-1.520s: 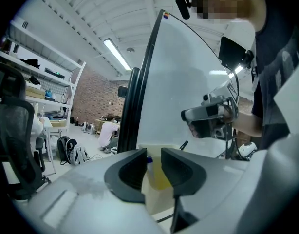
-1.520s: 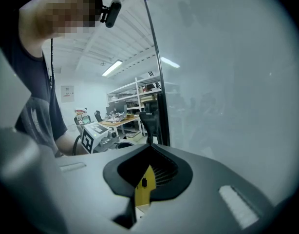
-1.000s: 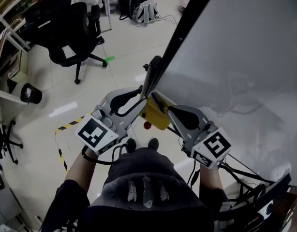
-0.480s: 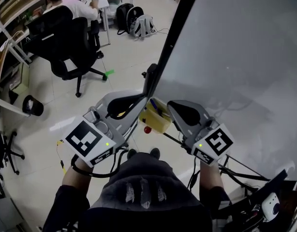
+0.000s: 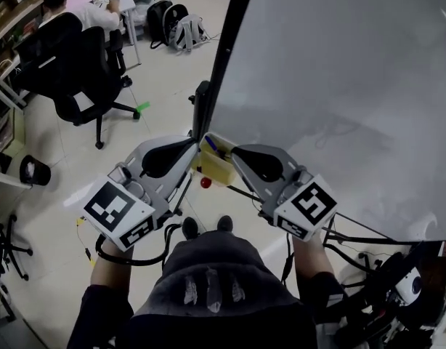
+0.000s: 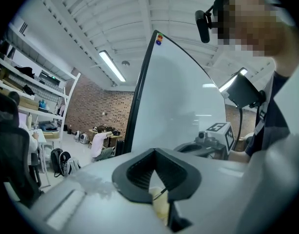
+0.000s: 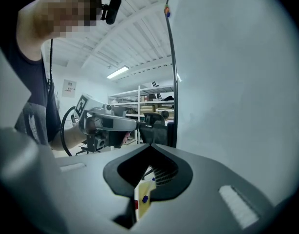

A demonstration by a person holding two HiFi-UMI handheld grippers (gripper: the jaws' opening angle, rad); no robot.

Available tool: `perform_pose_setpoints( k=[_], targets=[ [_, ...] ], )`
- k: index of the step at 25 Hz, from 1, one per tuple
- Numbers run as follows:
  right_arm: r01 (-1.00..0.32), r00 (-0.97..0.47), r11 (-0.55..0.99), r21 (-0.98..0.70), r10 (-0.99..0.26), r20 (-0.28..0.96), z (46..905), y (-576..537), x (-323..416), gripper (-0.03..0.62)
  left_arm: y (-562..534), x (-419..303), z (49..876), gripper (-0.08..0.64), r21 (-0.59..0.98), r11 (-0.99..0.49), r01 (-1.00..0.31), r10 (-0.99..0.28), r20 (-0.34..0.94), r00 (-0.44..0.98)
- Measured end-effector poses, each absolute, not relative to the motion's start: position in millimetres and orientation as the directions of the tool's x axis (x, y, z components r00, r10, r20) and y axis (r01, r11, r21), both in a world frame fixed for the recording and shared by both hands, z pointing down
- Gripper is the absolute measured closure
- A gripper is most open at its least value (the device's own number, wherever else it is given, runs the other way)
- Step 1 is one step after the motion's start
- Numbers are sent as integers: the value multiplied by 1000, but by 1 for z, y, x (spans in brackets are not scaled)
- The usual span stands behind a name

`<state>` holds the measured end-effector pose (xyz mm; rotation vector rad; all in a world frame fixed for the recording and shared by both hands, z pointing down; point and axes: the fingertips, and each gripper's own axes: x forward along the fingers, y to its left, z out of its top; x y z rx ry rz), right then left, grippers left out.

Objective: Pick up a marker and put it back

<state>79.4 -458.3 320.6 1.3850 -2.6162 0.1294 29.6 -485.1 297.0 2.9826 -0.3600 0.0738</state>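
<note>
The left tool and the right tool, both grey plastic, are held up on either side of a small yellow plastic holder fixed at the lower left corner of the large white whiteboard. Each tool has its jaws pressed together with nothing between them. The blue-tipped marker stands in the holder, just between the two tool tips.
</note>
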Motion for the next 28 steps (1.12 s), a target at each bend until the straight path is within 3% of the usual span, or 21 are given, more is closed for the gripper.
perform_pose_setpoints(
  k=[9, 19, 28],
  targets=[
    [-793, -601, 609, 13, -786, 148, 316, -389, 100, 591, -414, 48, 298, 554, 106, -951, -291, -284, 79, 956],
    [-690, -718, 723, -31, -678, 156, 327, -236, 140, 591, -242, 92, 296, 554, 93, -917, -388, -379, 101, 920],
    [-600, -797, 797, -70, -589, 133, 323, -170, 121, 591, -171, 68, 294, 554, 102, -859, -501, -489, 125, 864]
  ],
)
